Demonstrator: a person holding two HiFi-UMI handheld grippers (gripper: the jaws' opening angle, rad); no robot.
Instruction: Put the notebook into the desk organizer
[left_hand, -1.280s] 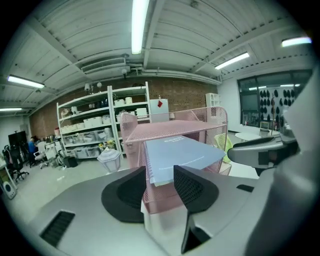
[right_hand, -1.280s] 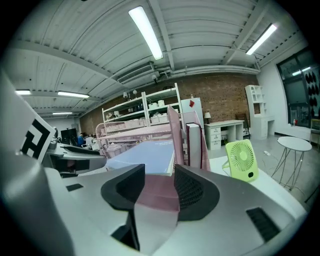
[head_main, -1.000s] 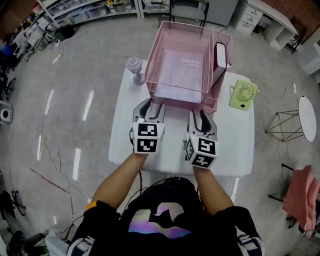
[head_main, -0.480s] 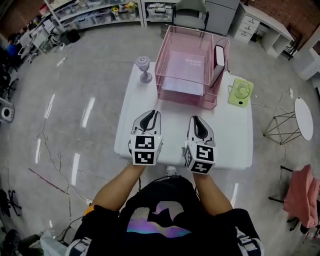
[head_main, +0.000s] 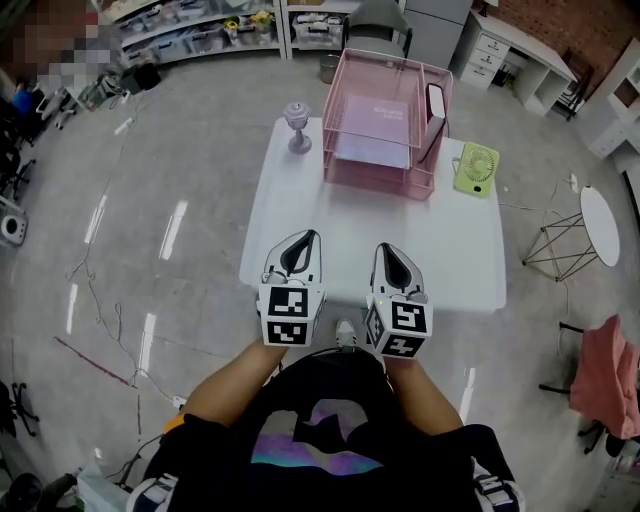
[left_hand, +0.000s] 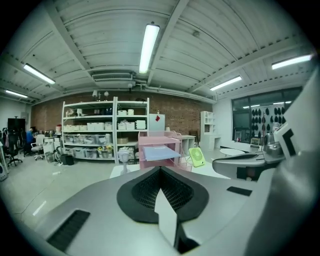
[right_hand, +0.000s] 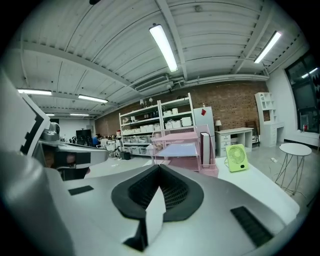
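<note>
The pink wire desk organizer (head_main: 385, 165) stands at the far side of the white table (head_main: 450, 255). A pale lavender notebook (head_main: 372, 128) lies flat in its upper tray; it shows too in the left gripper view (left_hand: 159, 152) and the right gripper view (right_hand: 178, 149). My left gripper (head_main: 308, 236) and right gripper (head_main: 386, 248) hover side by side over the table's near edge, well short of the organizer. Both are shut, with nothing between the pads (left_hand: 160, 169) (right_hand: 159, 168).
A white upright book or box (head_main: 436, 105) fills the organizer's right-hand slot. A green desk fan (head_main: 474, 168) stands right of the organizer and a small purple stand (head_main: 297, 126) left of it. Shelving and a round side table (head_main: 597, 222) surround the table.
Both grippers have pulled back from the organizer's front to the near table edge, and their jaws have closed. The notebook stays in the tray.
</note>
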